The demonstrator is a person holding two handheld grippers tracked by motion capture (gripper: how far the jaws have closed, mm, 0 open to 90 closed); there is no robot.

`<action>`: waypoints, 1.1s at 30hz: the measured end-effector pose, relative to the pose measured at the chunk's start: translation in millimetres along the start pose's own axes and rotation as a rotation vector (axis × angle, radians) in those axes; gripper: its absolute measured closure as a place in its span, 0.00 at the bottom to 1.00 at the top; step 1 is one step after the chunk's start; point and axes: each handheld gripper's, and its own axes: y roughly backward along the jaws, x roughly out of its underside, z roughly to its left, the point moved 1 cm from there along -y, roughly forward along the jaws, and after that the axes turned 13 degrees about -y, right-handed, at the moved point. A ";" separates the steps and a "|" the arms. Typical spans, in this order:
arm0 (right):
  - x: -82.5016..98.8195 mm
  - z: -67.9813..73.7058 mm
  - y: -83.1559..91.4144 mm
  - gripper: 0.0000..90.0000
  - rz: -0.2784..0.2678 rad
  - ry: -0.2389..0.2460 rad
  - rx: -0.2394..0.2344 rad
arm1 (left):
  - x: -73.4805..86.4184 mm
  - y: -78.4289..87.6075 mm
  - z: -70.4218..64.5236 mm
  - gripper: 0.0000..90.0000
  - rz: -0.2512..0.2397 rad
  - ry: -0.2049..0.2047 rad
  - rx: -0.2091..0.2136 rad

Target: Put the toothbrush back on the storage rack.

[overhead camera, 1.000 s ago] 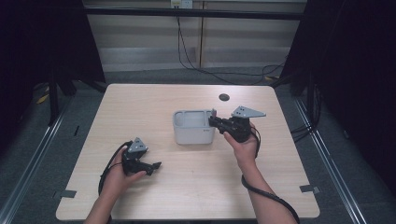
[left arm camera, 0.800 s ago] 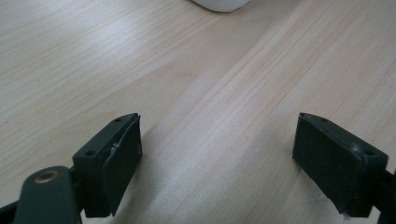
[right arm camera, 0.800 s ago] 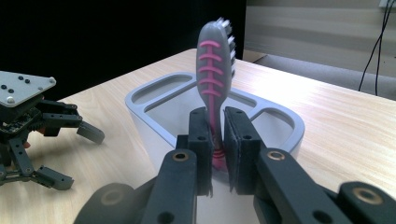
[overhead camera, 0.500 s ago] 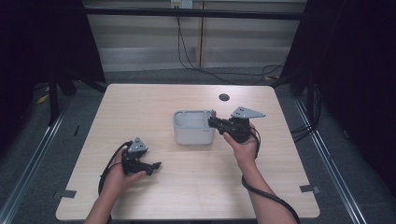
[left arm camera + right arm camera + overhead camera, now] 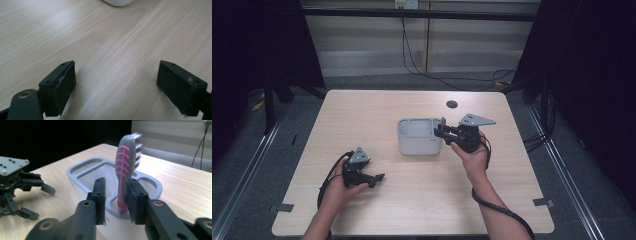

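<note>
A grey and pink toothbrush (image 5: 125,170) stands upright in a small slot at the corner of a grey holder (image 5: 82,170). My right gripper (image 5: 115,182) has its jaws on either side of the handle. One jaw touches it and a gap shows at the other, so it is open. In the high view the right gripper (image 5: 439,131) sits at the right end of the holder (image 5: 419,142), with the toothbrush (image 5: 443,121) poking up there. My left gripper (image 5: 379,177) lies on the table at the front left, open, with nothing between its jaws (image 5: 117,75).
A small black round disc (image 5: 452,104) lies on the table behind the holder. Cables trail from both grippers toward the front edge. The wooden table (image 5: 362,115) has bare surface at the left and front. The left gripper (image 5: 25,185) shows beyond the holder in the right gripper view.
</note>
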 end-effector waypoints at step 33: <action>-7.9 -1.4 11.8 0.32 0.073 0.025 0.103 | 0.0 0.0 0.0 0.17 0.000 0.000 0.000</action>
